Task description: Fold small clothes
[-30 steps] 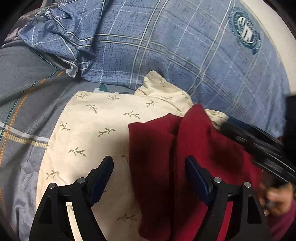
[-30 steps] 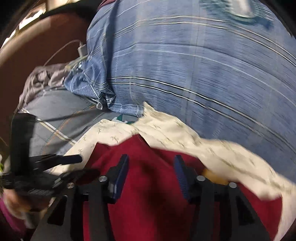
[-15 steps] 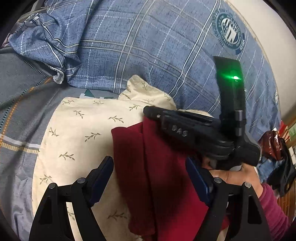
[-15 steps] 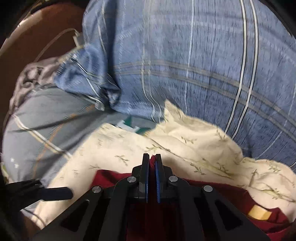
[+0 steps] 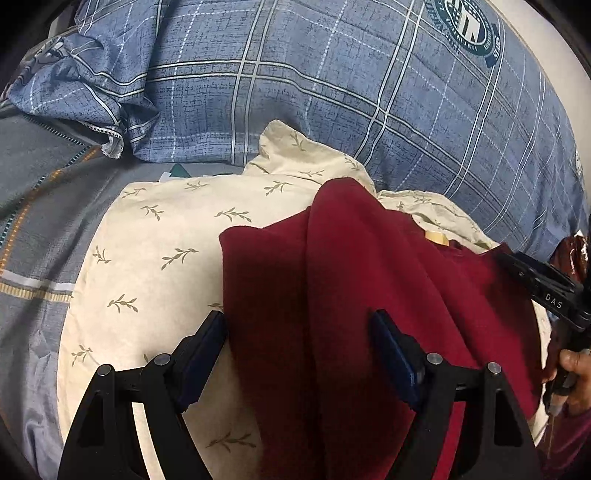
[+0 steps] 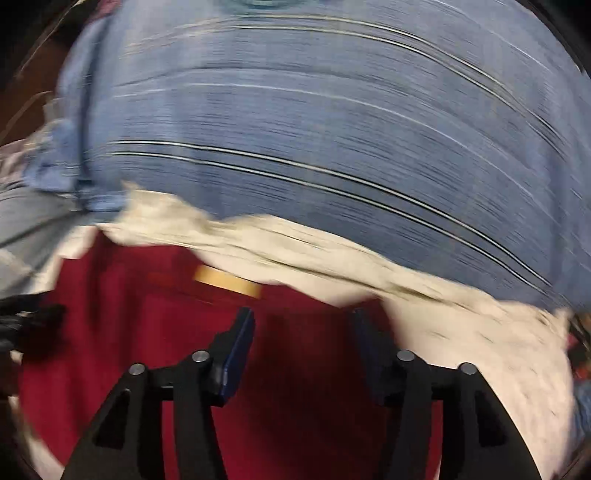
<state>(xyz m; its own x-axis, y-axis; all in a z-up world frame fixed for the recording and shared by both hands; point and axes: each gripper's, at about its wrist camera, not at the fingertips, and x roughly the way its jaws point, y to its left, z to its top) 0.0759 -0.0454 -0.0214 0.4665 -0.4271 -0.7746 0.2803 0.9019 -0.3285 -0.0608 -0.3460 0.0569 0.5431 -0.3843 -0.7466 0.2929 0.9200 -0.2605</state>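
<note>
A dark red garment lies partly folded on a cream cloth with a leaf print. A long fold ridge runs down its middle. A tan neck label shows at its far right. My left gripper is open, low over the garment's left part, holding nothing. My right gripper is open over the red garment, near the label; its view is blurred by motion. Its black body and the hand show at the right edge of the left wrist view.
A blue plaid quilt with a round crest lies bunched behind the cloth. A grey striped sheet is at the left. A dark red shiny object sits at the far right.
My right gripper was shut on the red garment over its middle; now it is open and has pulled back to the right. The garment lies with a new fold. My left gripper stayed open.
</note>
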